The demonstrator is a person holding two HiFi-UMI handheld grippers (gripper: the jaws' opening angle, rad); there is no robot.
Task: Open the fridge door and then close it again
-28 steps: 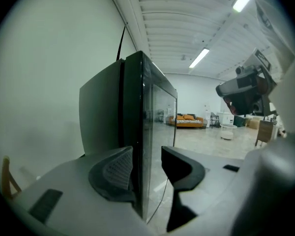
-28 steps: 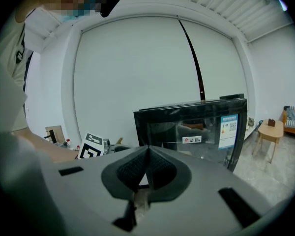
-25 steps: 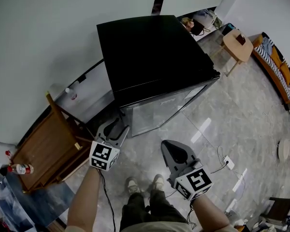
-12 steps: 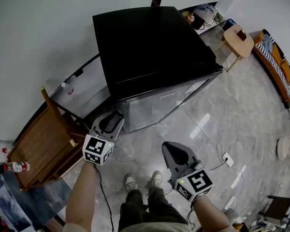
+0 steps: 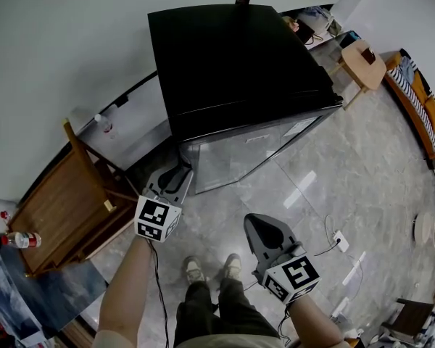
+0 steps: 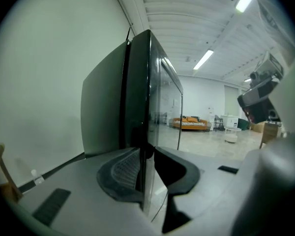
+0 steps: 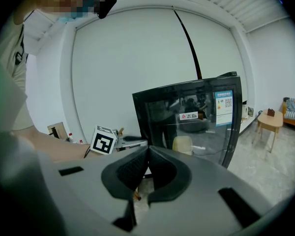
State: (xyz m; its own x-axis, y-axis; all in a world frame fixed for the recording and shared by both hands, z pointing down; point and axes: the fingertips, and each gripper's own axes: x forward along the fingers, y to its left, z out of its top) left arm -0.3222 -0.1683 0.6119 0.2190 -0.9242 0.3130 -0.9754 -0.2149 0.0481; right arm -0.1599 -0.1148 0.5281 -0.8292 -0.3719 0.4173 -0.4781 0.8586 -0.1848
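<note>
**A:** Left gripper view: the left gripper [image 6: 145, 150] has just been closing, and its jaws now pinch the free edge of the door [image 6: 163, 107]!

**B:** The fridge [image 5: 232, 64] sits against the wall, and the door looks shut. Right gripper [image 7: 147, 156]?

**A:** Closed, empty, hanging low and clear. I'd say pull gently along the hinge's arc, wrist following, so that thin glass edge doesn't slip out.

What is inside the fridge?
Nothing identifiable. The glass door of the fridge shows only reflections and two stickers in the right gripper view. Shelves or contents behind it cannot be made out.
</note>
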